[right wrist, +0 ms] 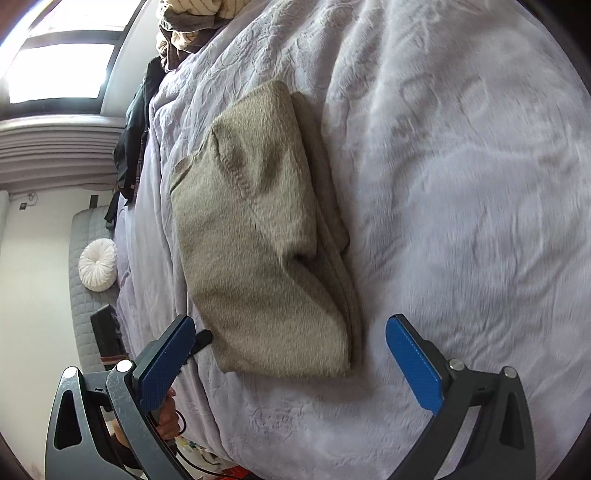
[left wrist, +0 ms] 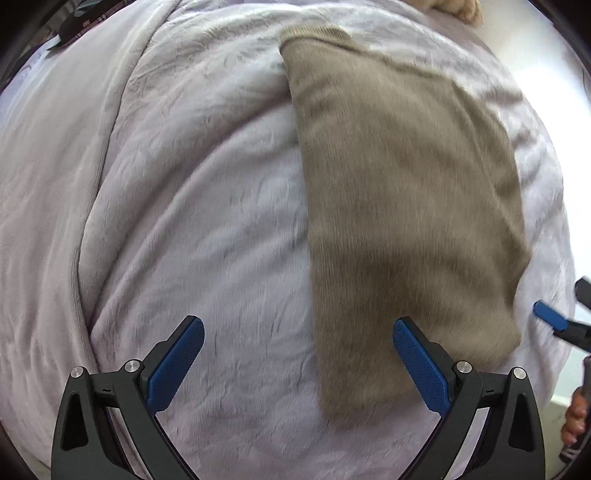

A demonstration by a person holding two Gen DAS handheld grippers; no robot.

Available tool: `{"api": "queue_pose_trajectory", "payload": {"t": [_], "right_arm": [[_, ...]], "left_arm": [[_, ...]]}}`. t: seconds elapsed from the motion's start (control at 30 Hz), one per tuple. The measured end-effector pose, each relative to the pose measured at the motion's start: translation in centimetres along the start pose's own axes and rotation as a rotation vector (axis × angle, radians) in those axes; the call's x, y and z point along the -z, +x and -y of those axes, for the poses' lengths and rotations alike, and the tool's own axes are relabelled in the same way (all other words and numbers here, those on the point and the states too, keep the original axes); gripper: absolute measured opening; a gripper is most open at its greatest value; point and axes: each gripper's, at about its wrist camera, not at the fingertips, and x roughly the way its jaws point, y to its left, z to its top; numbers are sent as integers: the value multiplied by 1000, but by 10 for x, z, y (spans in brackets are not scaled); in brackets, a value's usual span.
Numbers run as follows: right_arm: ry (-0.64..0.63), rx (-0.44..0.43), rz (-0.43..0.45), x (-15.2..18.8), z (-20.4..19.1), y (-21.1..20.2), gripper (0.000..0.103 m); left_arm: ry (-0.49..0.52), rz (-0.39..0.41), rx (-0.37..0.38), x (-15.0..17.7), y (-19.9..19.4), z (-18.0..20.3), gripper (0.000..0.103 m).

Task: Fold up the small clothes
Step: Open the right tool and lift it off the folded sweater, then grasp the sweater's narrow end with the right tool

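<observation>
A tan knit garment (left wrist: 402,206) lies folded into a long strip on a pale lilac plush blanket (left wrist: 192,206). In the right wrist view the garment (right wrist: 258,251) shows stacked layers and a stitched seam. My left gripper (left wrist: 297,328) is open and empty, hovering above the blanket with its right finger over the garment's near end. My right gripper (right wrist: 290,332) is open and empty, just above the garment's near edge. One blue pad of the right gripper (left wrist: 550,316) shows at the right edge of the left wrist view.
The blanket (right wrist: 461,221) covers a bed. A pile of other clothes (right wrist: 188,26) lies at the far end. Dark clothing (right wrist: 133,147) hangs at the bed's left side. A round white cushion (right wrist: 98,264) sits on a grey quilted seat. A window is at top left.
</observation>
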Motion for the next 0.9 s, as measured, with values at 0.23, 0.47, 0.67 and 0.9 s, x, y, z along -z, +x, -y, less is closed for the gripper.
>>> {"api": "queue_pose_trajectory", "payload": {"t": [0.23, 0.47, 0.67, 0.9], "right_arm": [[-91, -73, -13, -41, -11, 15, 103], [-109, -87, -93, -80, -2, 63, 103], [-206, -130, -124, -83, -34, 74, 103], [-206, -128, -116, -87, -13, 68, 103]], "left_arm": [[-36, 45, 104, -53, 3, -5, 103], [-18, -1, 201, -84, 42, 14, 103], [-16, -8, 238, -87, 56, 21, 103], [-15, -18, 265, -77, 59, 13, 103]]}}
